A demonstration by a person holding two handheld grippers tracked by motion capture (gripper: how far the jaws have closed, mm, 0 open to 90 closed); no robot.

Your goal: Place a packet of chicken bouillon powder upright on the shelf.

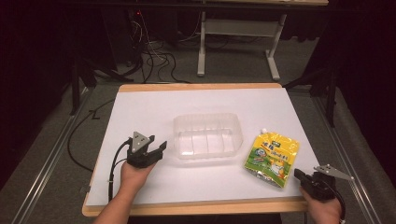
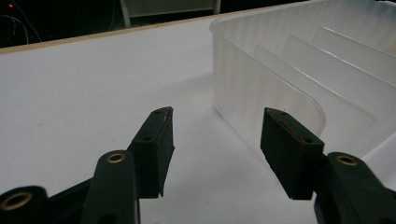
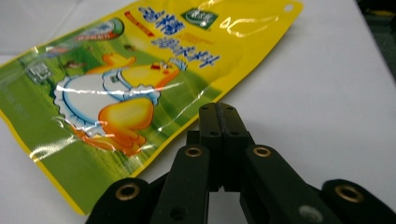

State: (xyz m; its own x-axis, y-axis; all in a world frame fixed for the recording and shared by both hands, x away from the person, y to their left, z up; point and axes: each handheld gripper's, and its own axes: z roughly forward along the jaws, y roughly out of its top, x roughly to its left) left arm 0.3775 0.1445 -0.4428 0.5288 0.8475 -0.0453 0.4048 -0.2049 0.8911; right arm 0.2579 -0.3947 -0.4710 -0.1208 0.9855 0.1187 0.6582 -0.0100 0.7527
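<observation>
Right claw (image 3: 218, 109) shut empty beside pouch (image 3: 140, 84); left claw (image 2: 217, 140) agape.

One clear plastic container (image 1: 208, 136) sits at the table's centre – one yellow pouch (image 1: 272, 158) lies at its four o'clock. Two grippers – the left gripper (image 1: 154, 145) at eight o'clock, the right gripper (image 1: 299, 175) at four.

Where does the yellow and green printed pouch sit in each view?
High view: yellow and green printed pouch lies flat, right of the clear plastic tub.
Left gripper view: not in it.
Right gripper view: upper left, beyond the shut right claw.
Shared landmark: white table sheet.
</observation>
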